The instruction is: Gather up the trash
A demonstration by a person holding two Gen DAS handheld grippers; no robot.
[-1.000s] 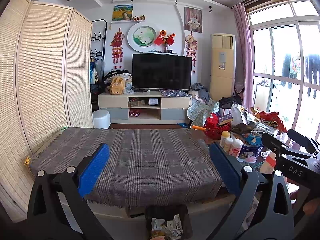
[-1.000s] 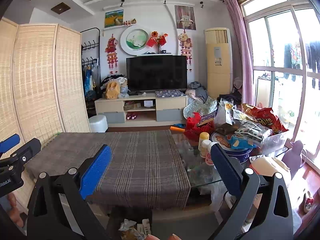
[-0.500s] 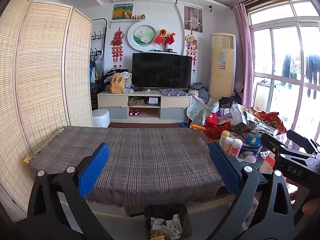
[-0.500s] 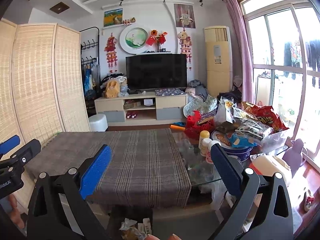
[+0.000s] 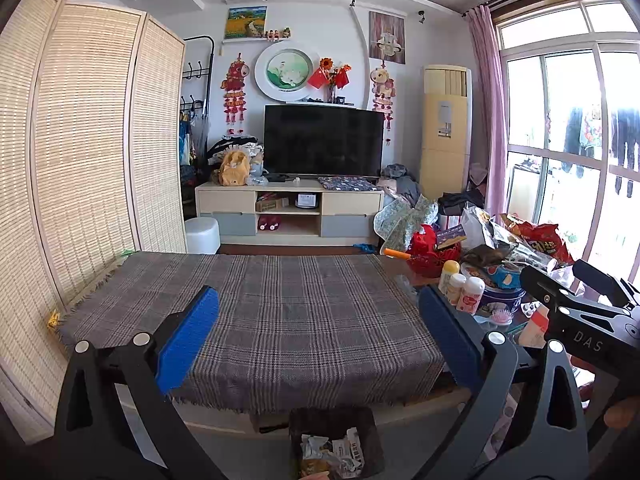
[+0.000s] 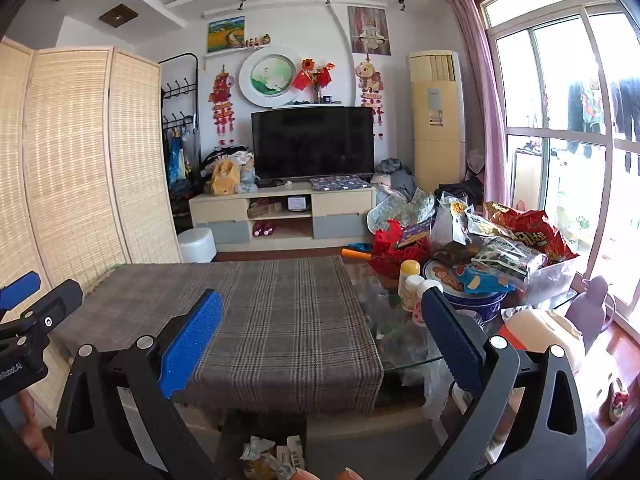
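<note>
A dark waste bin stands on the floor below the table's near edge, holding crumpled wrappers. The same wrappers show at the bottom of the right wrist view. My left gripper hangs open above the table's near edge, nothing between its blue pads. My right gripper is open too and empty, over the cloth's right end. Each gripper shows at the edge of the other's view: the right gripper and the left gripper. The plaid cloth carries no trash.
Snack bags, small bottles, a blue tin and a red basket crowd the table's glass right end. A bamboo screen stands left; a TV stand, a white stool and a window lie beyond.
</note>
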